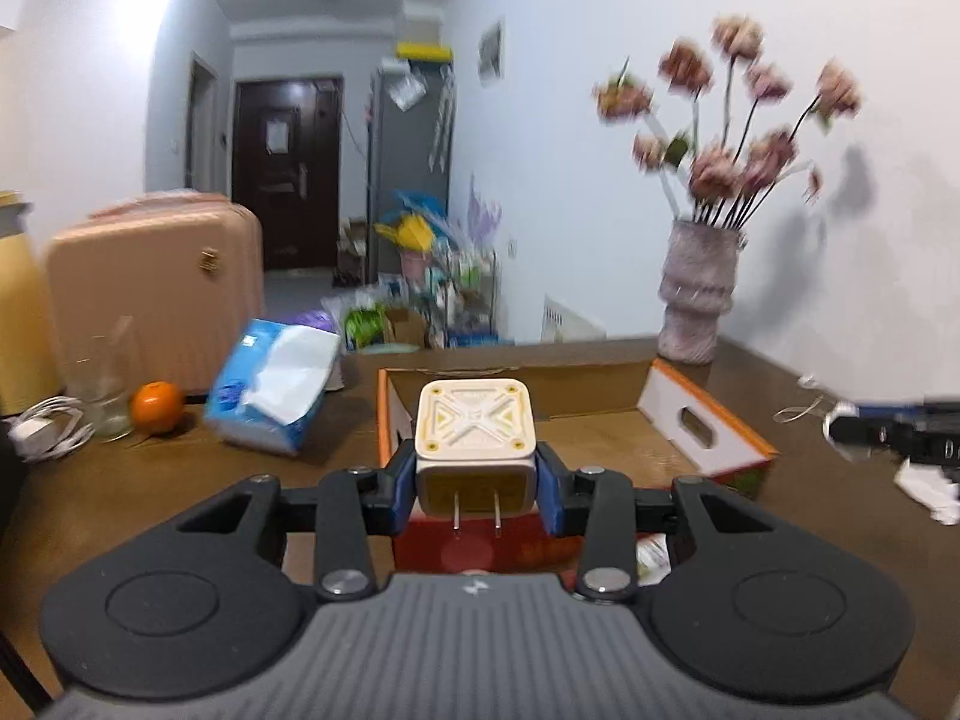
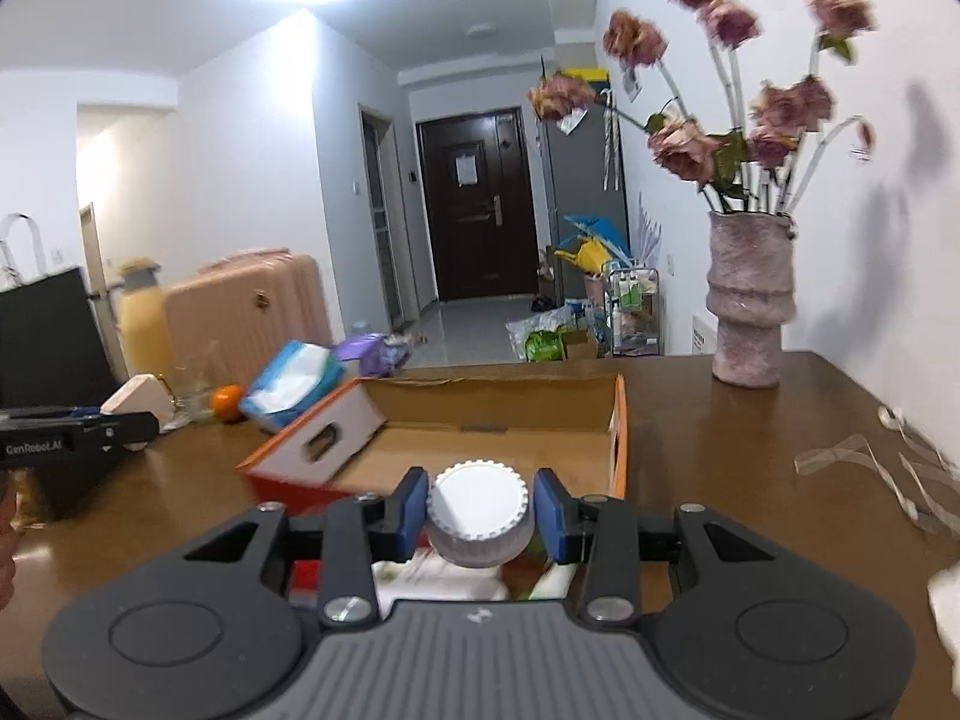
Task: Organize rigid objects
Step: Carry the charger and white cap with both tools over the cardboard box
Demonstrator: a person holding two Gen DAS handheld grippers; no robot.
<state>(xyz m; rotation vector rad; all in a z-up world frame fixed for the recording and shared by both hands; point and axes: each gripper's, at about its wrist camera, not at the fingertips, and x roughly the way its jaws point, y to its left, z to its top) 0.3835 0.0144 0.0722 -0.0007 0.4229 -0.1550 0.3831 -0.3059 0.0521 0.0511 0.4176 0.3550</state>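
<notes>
So we've got both hands loaded over the cardboard box (image 1: 708, 420), and that box is our landmark for everything.

What could go wrong: the left gripper (image 1: 477, 480) pinches the white plug adapter (image 1: 474, 444) only low on its sides, prongs facing back at us, so a quick swing could tip it out and drop it short of the box, onto the table (image 1: 180, 480). The right gripper (image 2: 480, 516) clamps the bottle (image 2: 477, 516) just by its ribbed white cap, and a round cap like that could twist or slide between the pads. The frames look blurry, so we're probably moving fast, which doesn't help. Also, the box's near flap stands up on one side, and a low pass could clip it.

Pose-wise, both grippers point forward and a bit downward toward the box, hovering at its near edge, side by side. Each one is narrowed down onto its item, pads pressing both sides. Nothing we carry is inside the box yet.
</notes>
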